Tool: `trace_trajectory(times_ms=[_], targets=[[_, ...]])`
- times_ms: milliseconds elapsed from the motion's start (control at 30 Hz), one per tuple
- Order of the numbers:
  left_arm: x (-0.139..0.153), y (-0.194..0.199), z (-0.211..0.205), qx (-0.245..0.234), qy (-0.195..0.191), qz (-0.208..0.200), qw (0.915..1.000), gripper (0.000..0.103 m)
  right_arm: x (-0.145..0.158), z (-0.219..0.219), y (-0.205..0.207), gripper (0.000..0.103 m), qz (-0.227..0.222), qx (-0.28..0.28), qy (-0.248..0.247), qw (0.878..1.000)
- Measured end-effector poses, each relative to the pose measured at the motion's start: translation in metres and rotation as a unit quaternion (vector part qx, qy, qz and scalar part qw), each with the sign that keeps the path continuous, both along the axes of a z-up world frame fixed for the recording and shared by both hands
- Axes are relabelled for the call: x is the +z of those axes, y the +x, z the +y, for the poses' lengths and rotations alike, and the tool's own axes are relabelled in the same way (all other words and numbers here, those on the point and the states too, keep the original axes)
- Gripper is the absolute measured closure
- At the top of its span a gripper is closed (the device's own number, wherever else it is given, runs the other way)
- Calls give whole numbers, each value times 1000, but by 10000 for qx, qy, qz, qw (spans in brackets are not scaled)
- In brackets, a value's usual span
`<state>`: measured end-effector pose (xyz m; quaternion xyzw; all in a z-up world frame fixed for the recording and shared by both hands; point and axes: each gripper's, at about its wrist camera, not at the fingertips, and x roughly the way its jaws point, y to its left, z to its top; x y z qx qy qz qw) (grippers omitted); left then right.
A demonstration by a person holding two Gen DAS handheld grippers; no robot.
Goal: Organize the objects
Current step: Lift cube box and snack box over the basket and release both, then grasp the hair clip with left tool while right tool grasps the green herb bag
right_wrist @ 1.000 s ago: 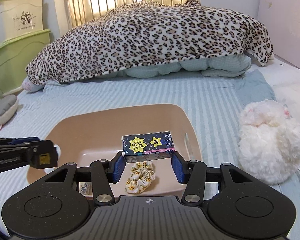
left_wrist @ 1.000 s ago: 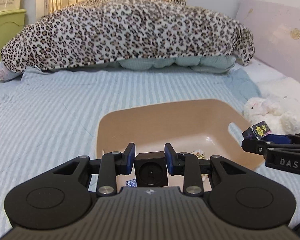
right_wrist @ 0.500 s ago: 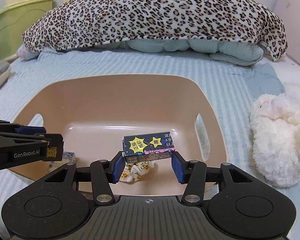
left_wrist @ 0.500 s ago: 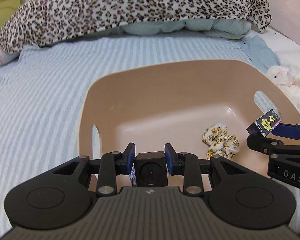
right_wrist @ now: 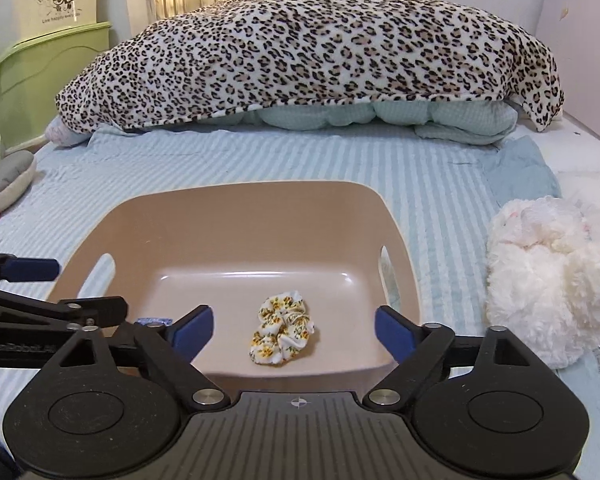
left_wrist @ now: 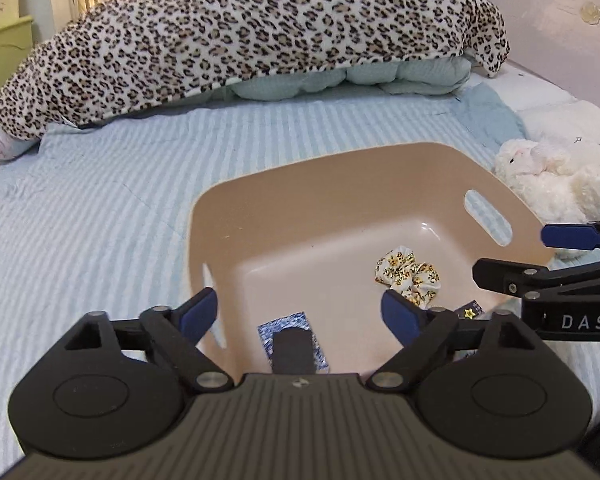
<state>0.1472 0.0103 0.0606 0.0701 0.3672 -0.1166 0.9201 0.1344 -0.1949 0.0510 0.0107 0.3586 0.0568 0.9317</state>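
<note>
A tan plastic basin [left_wrist: 284, 200] [right_wrist: 236, 220] sits on the striped bed. A flowered scrunchie [left_wrist: 408, 274] [right_wrist: 282, 330] lies on its floor. My left gripper [left_wrist: 298, 314] is open over the basin's near side; a small black cube [left_wrist: 292, 350] lies below it on a blue patterned packet [left_wrist: 312, 346]. My right gripper [right_wrist: 294, 330] is open and empty above the basin's near rim. A corner of the dark star-printed box [left_wrist: 470, 312] shows inside the basin behind my left gripper's right finger.
A white plush toy [right_wrist: 552, 280] [left_wrist: 548, 184] lies right of the basin. A leopard-print blanket [right_wrist: 312, 56] over bedding fills the back of the bed. A grey slipper [right_wrist: 4, 188] and green storage bins [right_wrist: 40, 64] are at the left.
Both grippers have opened. The left has let go of the black cube, now lying on the blue packet; the right has let go of the star-printed box, now in the basin. Both views have pulled back slightly.
</note>
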Motion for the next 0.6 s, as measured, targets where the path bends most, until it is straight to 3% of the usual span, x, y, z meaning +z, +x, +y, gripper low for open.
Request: trace_trajectory(times_ms=[167,600], targets=[[4,-21,13,119,88,-101,9998,8,2,-5,-24,1,-1,-61,101,9999],[-30,-51,47,363,292,447,9979,7,-36,-5,-50,0,699,-111,0,9975]])
